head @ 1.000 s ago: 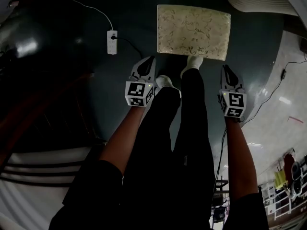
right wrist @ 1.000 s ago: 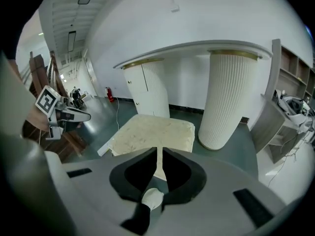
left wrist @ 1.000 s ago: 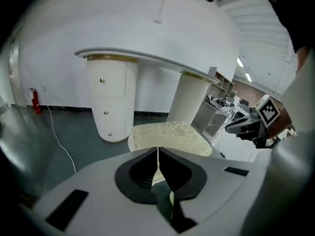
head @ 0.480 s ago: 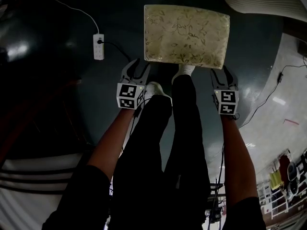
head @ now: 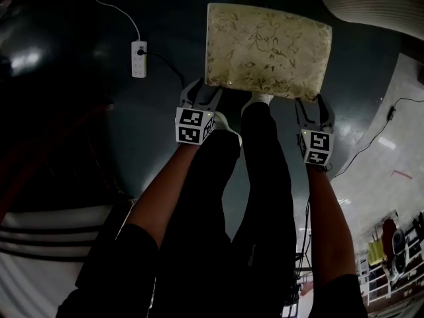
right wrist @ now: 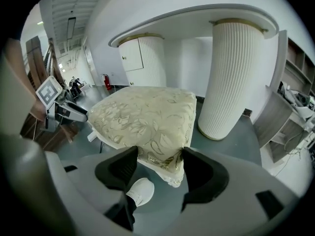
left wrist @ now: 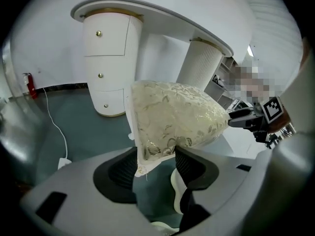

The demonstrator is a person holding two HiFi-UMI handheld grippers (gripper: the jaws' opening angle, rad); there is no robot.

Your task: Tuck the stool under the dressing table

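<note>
The stool (head: 268, 52) has a cream cushion with a gold leaf pattern and stands on the dark floor in front of me. My left gripper (head: 202, 90) is at its near left corner. Its jaws are opening, with that cushion corner (left wrist: 162, 132) between the pads (left wrist: 118, 168). My right gripper (head: 315, 108) is at the near right corner. Its jaws are opening too, around the cushion's edge (right wrist: 157, 141). The white dressing table (left wrist: 147, 14) stands just beyond the stool, and its top (right wrist: 197, 18) rests on a fluted column (right wrist: 231, 77).
A white power strip (head: 139, 50) with its cable lies on the floor left of the stool. The person's dark legs and white shoes (head: 262, 99) stand between the grippers. The table's drawer pedestal (left wrist: 108, 68) is at the left.
Both grippers have dropped to the stool's near corners. Their jaws, shut a second ago, now stand wide around the cushion's edge. The stool looks larger and nearer.
</note>
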